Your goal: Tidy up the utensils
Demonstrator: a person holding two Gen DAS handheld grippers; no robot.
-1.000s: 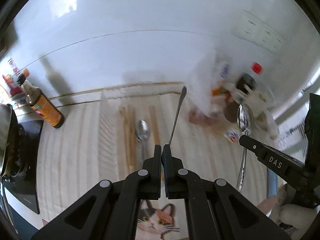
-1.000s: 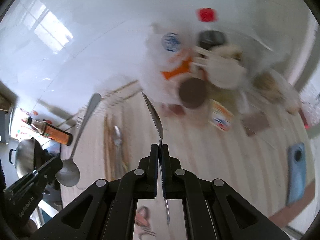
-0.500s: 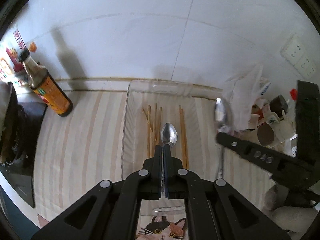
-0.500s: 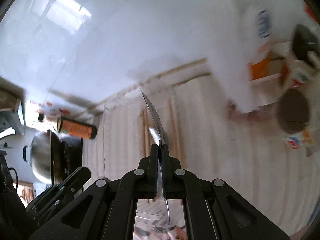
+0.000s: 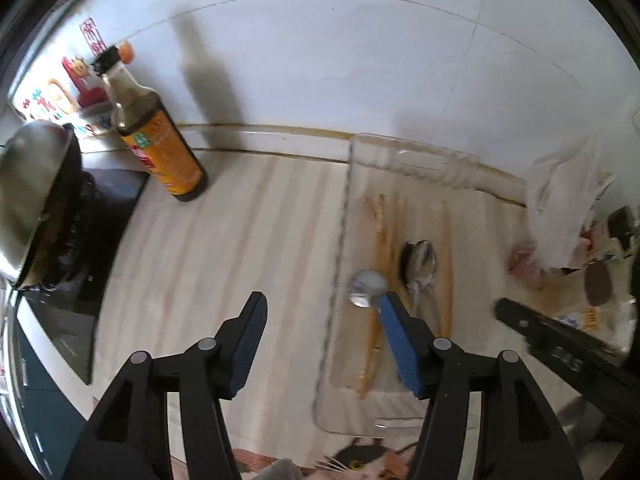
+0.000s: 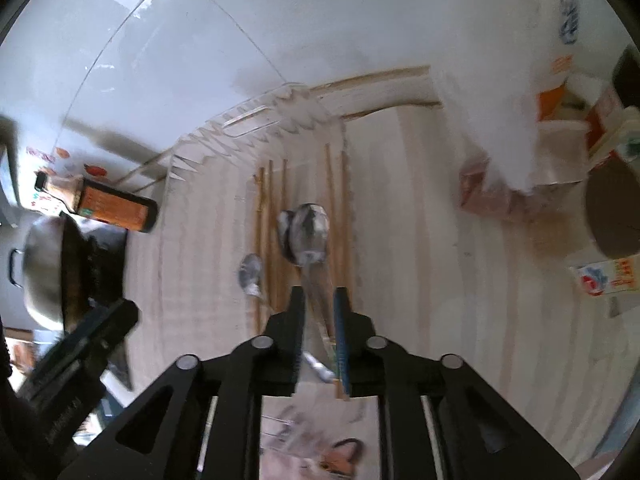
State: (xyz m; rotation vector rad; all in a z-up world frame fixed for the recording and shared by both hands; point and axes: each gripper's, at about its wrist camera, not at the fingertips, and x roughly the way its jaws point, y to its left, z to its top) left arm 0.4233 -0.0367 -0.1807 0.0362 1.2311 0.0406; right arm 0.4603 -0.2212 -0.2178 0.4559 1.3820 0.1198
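A clear plastic tray [image 5: 340, 240] [image 6: 224, 132] lies on the striped counter and holds several wooden chopsticks [image 5: 380, 232] [image 6: 332, 200] and metal spoons. My left gripper [image 5: 324, 300] is wide open and empty; one spoon [image 5: 366, 288] [image 6: 252, 274] lies in the tray by its right finger. Another spoon [image 5: 422, 264] lies beside it. My right gripper [image 6: 320, 300] is partly open, with a spoon [image 6: 310, 232] lying between its fingers above the tray; whether the pads still touch it I cannot tell.
A soy sauce bottle [image 5: 156, 140] [image 6: 112, 206] stands left of the tray. A wok [image 5: 32, 200] [image 6: 48, 272] sits on a black stove at far left. Plastic bags and packages [image 5: 568, 216] [image 6: 560, 120] clutter the right. A cat-print mat [image 5: 360, 464] lies at the near edge.
Both grippers were shut on spoons. The left has opened wide and its spoon lies in the tray. The right has opened partly over the tray.
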